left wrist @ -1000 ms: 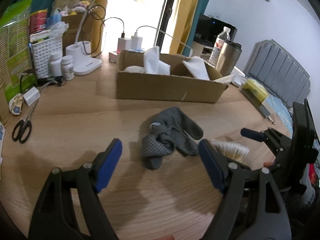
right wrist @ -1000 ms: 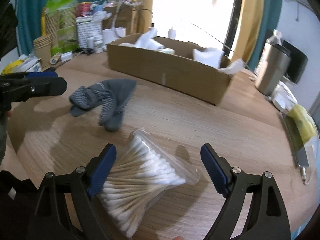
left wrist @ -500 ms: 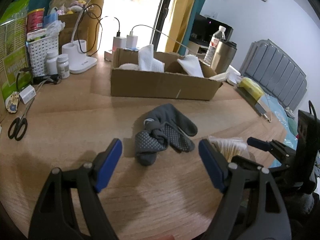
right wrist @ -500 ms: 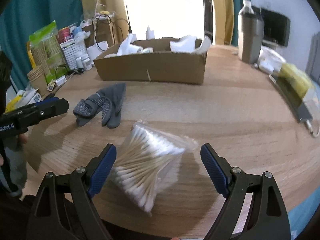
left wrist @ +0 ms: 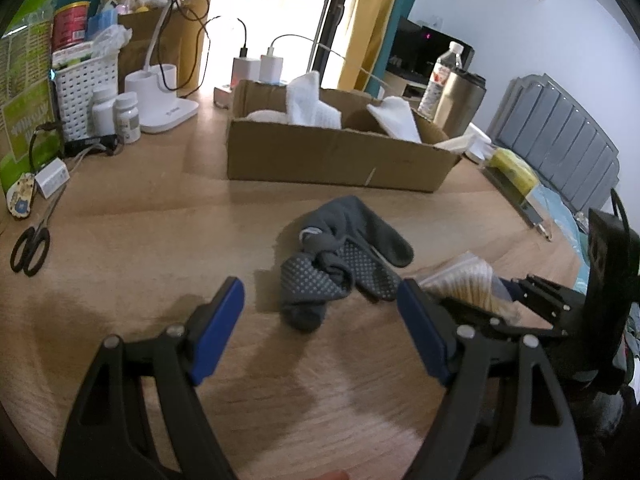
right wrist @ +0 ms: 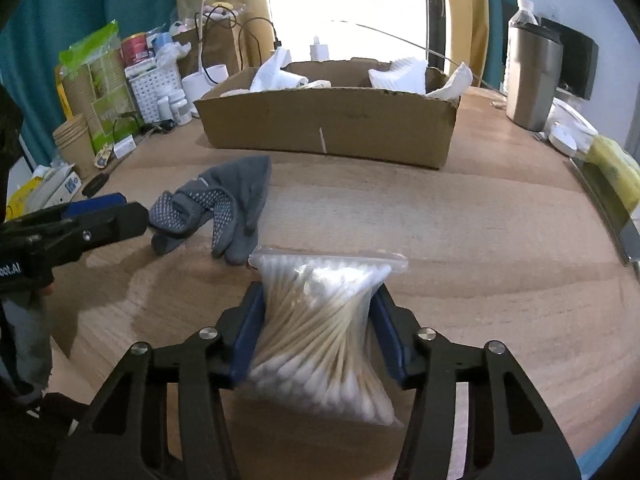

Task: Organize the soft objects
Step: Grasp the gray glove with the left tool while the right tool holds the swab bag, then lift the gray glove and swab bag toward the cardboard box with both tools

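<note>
Clear zip bag of cotton swabs [right wrist: 320, 320] pinched at its waist between the blue pads of the right gripper [right wrist: 318, 332], jaws closing on it, plastic bulging above and below the pads. Lying on the wooden table [right wrist: 460, 232], just in front of the grey socks [right wrist: 216, 208]. Lower end of the bag partly lost behind the black finger frames; from the left wrist view only a pale corner of it [left wrist: 464, 280] showing past the right-hand pad.

Left of the bag, the socks in a knotted heap, dotted soles up; number of socks hard to make out. Left gripper [left wrist: 320, 324] hovering short of them, jaws apart, nothing between; in the right wrist view only its tip [right wrist: 100, 220] visible, the rest cut off at the frame edge.

Beyond the socks, cardboard box [right wrist: 328, 120] with white cloths [right wrist: 276, 72] sticking up; contents lower down hidden by the box wall. Right of the box, steel tumbler [right wrist: 532, 80]. Left of the box, white basket [left wrist: 84, 92], pill bottles [left wrist: 128, 116], scissors [left wrist: 30, 248]. Window glare washing out everything behind the box.
</note>
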{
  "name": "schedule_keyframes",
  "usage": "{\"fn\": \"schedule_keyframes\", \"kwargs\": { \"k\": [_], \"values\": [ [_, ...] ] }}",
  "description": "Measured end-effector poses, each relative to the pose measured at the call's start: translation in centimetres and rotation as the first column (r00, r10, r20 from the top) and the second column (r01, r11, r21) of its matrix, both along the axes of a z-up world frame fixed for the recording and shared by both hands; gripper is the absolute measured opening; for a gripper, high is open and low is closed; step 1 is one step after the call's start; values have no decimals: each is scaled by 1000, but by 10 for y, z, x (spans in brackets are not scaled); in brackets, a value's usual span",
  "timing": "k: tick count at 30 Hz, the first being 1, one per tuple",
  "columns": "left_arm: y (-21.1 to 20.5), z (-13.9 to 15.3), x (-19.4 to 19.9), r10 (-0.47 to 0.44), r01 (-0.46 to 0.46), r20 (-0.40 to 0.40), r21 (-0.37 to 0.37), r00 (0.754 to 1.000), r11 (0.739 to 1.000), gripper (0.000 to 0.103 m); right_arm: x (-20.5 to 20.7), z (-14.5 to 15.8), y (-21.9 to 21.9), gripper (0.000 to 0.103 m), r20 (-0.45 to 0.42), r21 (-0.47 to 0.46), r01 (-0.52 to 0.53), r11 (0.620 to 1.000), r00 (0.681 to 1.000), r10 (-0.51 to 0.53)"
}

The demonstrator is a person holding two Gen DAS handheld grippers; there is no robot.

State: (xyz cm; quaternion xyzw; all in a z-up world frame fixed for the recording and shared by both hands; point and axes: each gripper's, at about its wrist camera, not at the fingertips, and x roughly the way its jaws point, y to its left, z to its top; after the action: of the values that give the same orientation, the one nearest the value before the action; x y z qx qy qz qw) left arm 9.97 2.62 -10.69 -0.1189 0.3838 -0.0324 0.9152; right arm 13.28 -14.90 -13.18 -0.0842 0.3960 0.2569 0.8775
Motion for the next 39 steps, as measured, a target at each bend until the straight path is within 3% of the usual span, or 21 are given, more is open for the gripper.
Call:
{"fn": "schedule_keyframes", "kwargs": {
  "k": [13, 23, 28, 32, 39],
  "values": [
    [-13, -12, 40, 10, -7, -74, 40, 997, 999, 80, 38, 2, -18, 51, -28, 66, -2, 998, 1000, 4],
    [-28, -21, 63, -16, 23, -113, 67, 994, 997, 79, 42, 1, -24, 51, -44, 107, -31, 994, 998, 35],
    [-37, -24, 68, -44, 54, -128, 82, 991, 995, 54, 42, 1, -25, 51, -52, 124, -36, 992, 998, 43],
    [-40, -24, 68, -64, 77, -126, 98, 990, 992, 41, 42, 2, -26, 51, -55, 133, -33, 991, 998, 41],
    [-42, -18, 61, -95, 105, -114, 90, 989, 990, 34, 40, 6, -27, 51, -39, 135, -33, 990, 999, 38]
  ]
}}
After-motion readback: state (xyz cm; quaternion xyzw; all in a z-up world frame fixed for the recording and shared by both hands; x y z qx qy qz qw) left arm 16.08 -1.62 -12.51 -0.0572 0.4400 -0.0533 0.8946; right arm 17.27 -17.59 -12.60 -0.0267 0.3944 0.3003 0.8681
